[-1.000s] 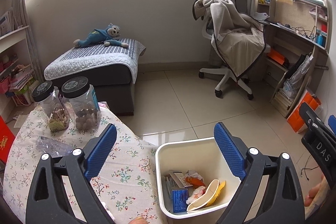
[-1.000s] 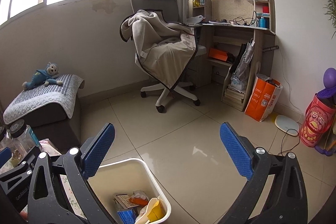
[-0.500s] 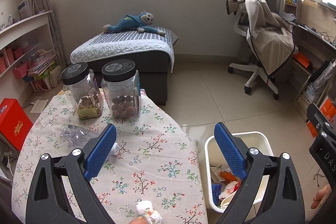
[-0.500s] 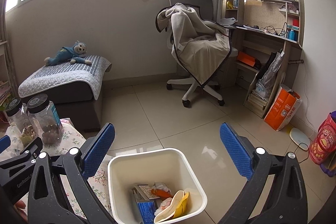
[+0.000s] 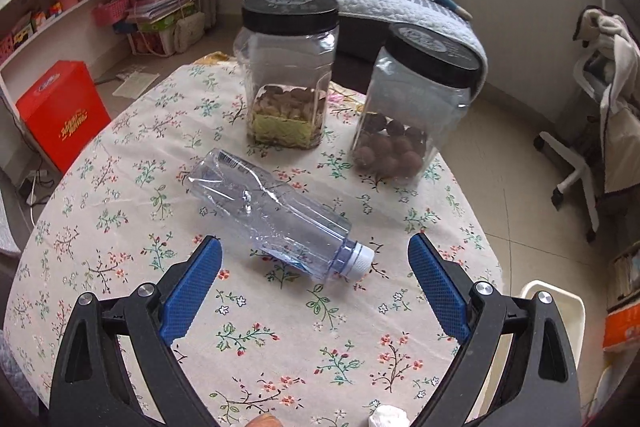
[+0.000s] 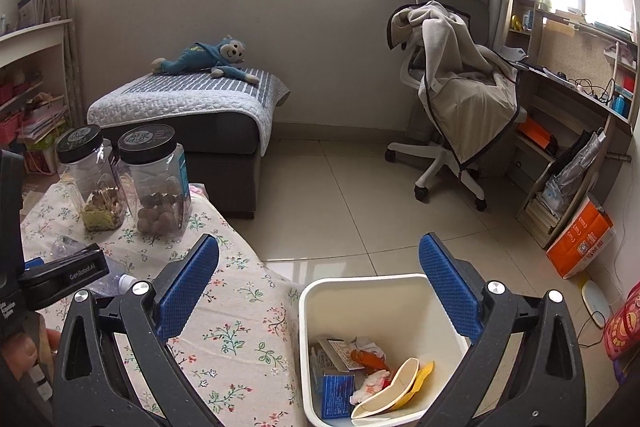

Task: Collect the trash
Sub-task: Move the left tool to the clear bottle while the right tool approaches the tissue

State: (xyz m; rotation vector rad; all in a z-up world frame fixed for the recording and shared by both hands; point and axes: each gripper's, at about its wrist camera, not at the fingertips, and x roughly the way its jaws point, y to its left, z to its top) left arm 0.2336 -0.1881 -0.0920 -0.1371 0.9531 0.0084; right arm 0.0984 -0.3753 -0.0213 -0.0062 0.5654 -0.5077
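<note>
Clear thin plastic, that's what the empty bottle looked like, lying on its side on the flowery tablecloth near the middle of the table. No liquid visible in it and the walls were already dented and creased, so my guess was very light, squashy, and a bit slick. It would probably buckle or skate away if squeezed hard near the middle.

Its long axis ran diagonally: flat base toward the far left, white cap toward the near right, pointing roughly at the right blue pad of the left gripper. I'd have gone for the neck and shoulder just behind the cap, since that's the stiffest bit, or across the body with a gentle close.

That left gripper was spread wide with nothing in it, hovering just on the near side of the bottle, with the cap end sitting about between the pads in the view. The right gripper was also fully spread and empty, hanging over the white bin beside the table's right edge, which already had wrappers, a blue carton and a paper cup inside.

Two black-lidded jars stood just beyond the bottle, near but not touching, so a sloppy sweep could have knocked them. A small white wad also sat at the near edge.
</note>
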